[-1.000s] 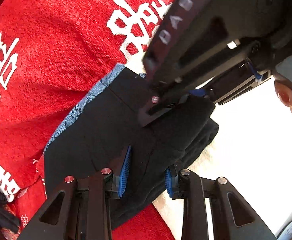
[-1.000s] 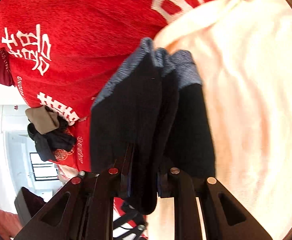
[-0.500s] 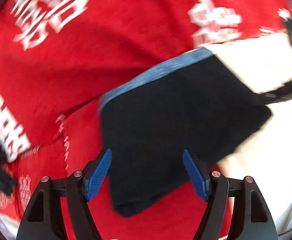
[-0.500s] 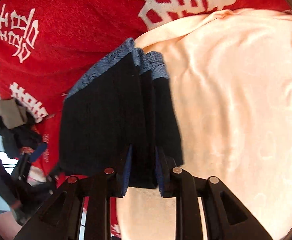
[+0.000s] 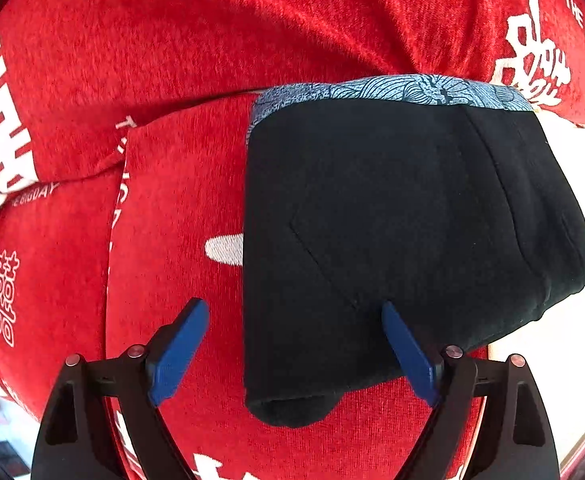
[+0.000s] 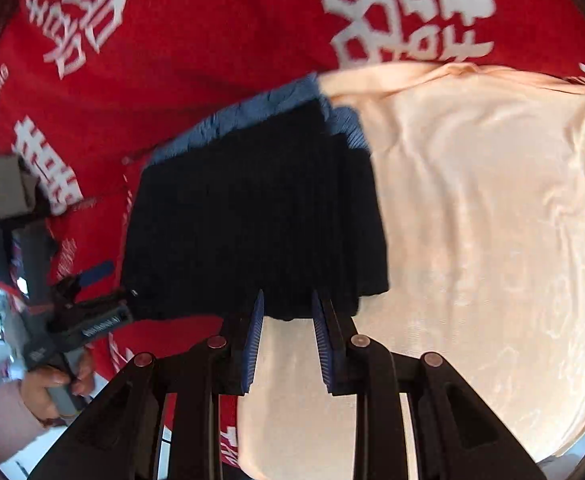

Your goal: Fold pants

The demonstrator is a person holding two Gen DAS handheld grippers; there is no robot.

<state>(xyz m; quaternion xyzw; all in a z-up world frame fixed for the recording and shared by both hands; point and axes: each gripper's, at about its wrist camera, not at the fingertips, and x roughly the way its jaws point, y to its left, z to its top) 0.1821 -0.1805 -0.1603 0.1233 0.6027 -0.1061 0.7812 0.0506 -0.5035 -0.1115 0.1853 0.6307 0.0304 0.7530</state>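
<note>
The folded black pants (image 5: 392, 220), with a blue patterned waistband (image 5: 392, 90) on the far side, lie flat on the red blanket (image 5: 172, 40). My left gripper (image 5: 292, 312) hangs open and wide over their near left edge, with nothing between its blue pads. In the right wrist view the pants (image 6: 252, 220) lie half on the blanket and half on a cream cloth (image 6: 492, 220). My right gripper (image 6: 286, 300) keeps a narrow gap, and only the pants' near edge sits between its fingertips.
The red blanket (image 6: 212, 40) carries large white characters. A tan and dark heap of clothes (image 6: 0, 188) lies at the far left. A person's hand (image 6: 56, 384) holds the left gripper's handle at the lower left of the right wrist view.
My left gripper let go of the pants, opened wide and drew back. The pants went from hanging to lying flat. The right gripper's hold slid back to their near edge.
</note>
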